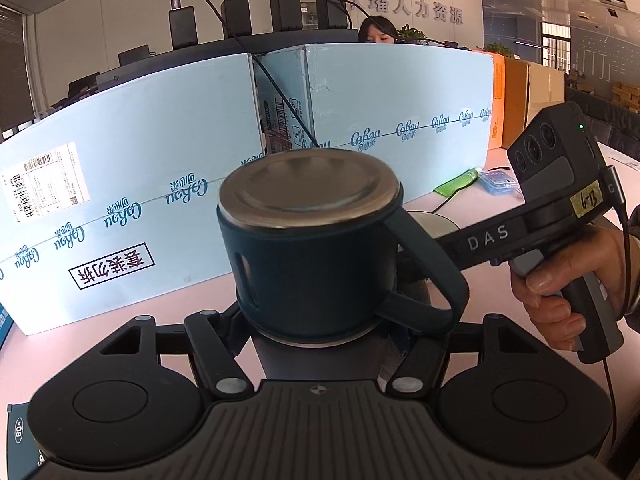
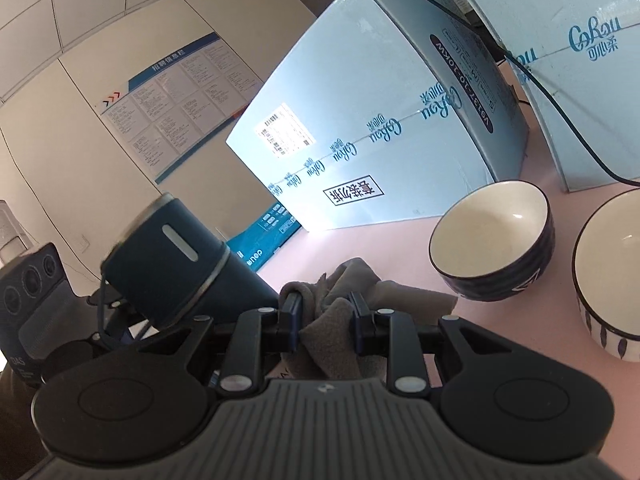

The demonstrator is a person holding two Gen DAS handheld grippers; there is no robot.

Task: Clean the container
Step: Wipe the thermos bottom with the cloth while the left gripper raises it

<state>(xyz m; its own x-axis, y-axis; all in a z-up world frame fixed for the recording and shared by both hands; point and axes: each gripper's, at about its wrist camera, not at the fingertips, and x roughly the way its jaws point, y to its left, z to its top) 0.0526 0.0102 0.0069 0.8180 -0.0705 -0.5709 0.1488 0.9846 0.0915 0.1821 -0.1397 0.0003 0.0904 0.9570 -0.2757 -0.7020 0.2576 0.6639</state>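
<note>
My left claw (image 1: 316,320) is grasping the dark bottle (image 1: 312,248) at frame centre; my right claw (image 2: 326,320) is clenching a grey cloth (image 2: 336,312).

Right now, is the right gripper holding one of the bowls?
No, the right gripper is shut on a grey cloth, while both bowls sit apart on the pink table.

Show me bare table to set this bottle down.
Free: pink table between the light blue box and the grey cloth in the right claw. Crowded: right side, two bowls close together.
</note>
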